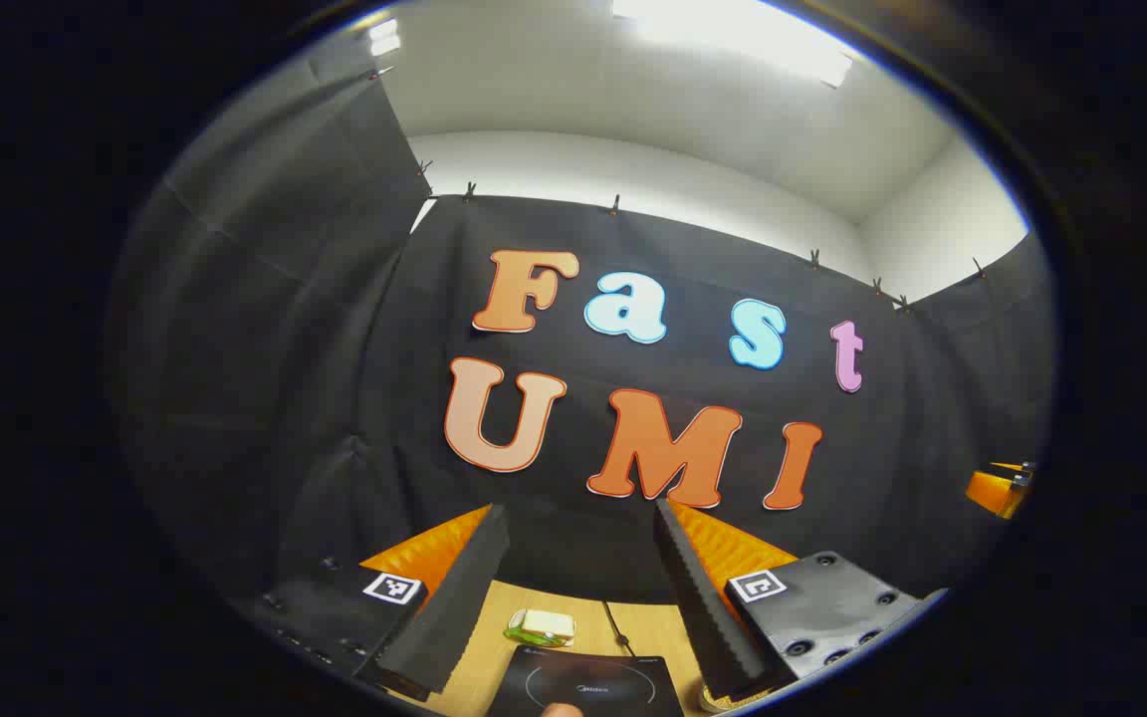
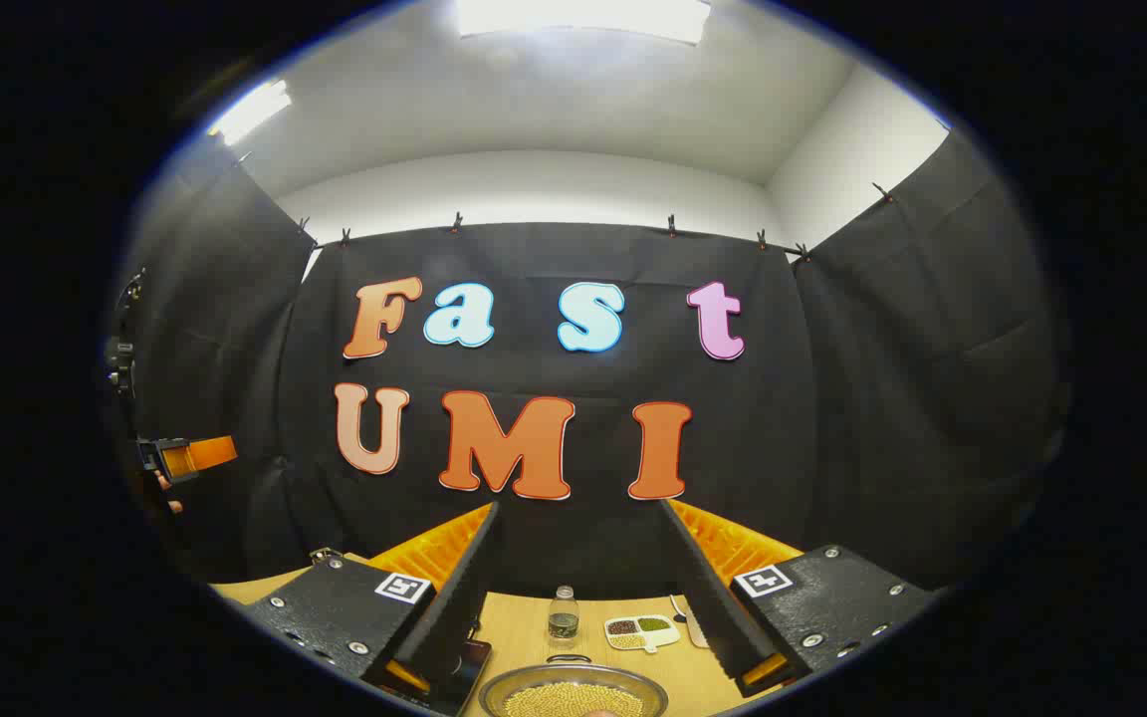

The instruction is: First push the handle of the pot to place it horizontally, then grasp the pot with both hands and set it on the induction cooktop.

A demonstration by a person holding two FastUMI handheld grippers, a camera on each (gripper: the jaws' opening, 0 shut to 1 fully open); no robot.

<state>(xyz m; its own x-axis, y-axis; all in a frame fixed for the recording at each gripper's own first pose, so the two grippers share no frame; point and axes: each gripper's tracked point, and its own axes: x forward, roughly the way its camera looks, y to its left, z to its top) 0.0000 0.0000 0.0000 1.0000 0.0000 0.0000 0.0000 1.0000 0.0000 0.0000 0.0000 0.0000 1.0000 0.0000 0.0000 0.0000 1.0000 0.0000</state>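
Tongs, left (image 1: 578, 588) and right (image 2: 578, 588), gape released above the worktop (image 2: 524, 622); pot (image 2: 573, 694) beneath the right, induction cooktop (image 1: 588, 682) beneath the left.

Both fisheye cameras ride high above the pale wooden tabletop (image 1: 524, 602), tilted up toward the booth's black cloth back wall (image 2: 554, 538) and white ceiling. The left gripper view looks from the left; the right gripper view faces the wall squarely. Both share wall, ceiling and table.

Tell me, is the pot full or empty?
Not empty. In the right gripper view the pot holds a heap of small yellow grains; how deep it goes, cannot tell.
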